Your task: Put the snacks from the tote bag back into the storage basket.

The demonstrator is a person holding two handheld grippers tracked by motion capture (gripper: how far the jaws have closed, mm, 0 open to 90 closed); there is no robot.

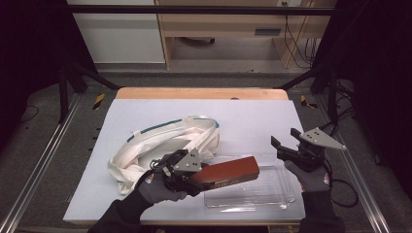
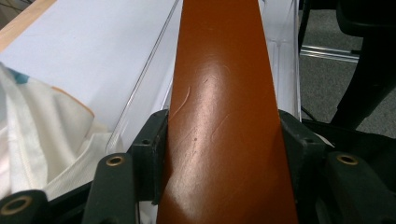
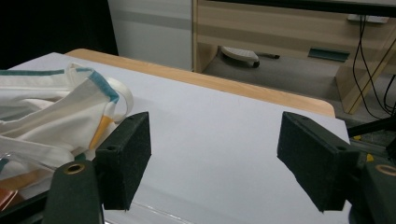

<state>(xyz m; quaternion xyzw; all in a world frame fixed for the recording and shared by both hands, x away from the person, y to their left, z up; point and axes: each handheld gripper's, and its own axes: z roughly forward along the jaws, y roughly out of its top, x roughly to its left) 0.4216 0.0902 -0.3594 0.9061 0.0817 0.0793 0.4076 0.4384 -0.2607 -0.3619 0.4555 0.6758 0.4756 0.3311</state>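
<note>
Your left gripper (image 1: pixel 194 178) sits in the lower middle of the high view, and its jaws are clamped on a reddish-brown box (image 1: pixel 227 173). In the left gripper view the two black pads press against both long sides of the box (image 2: pixel 224 116), which runs straight up the middle of the frame and away from you. In the high view the box lies at a slight slant, its near end in the jaws and its far end up and to the right, over a clear plastic tray (image 1: pixel 279 194) that rests on the tabletop (image 1: pixel 252 121) in the lower right of centre. Whether the box touches the tray's floor you cannot tell from here. In the left gripper view the tray's clear walls (image 2: pixel 140 93) show on either side of the box.

Your right gripper (image 1: pixel 284 141) is at the right of the high view, just beyond the tray's right end, held above the tabletop. Its jaws stand wide apart with nothing between them; the right gripper view shows bare tabletop (image 3: pixel 219 154) in the gap.

A white cloth bag (image 1: pixel 165 141) with teal trim lies crumpled on the tabletop left of centre, just beside your left hand (image 1: pixel 158 187). In the right gripper view the bag (image 3: pixel 51 112) shows at the left edge.
</note>
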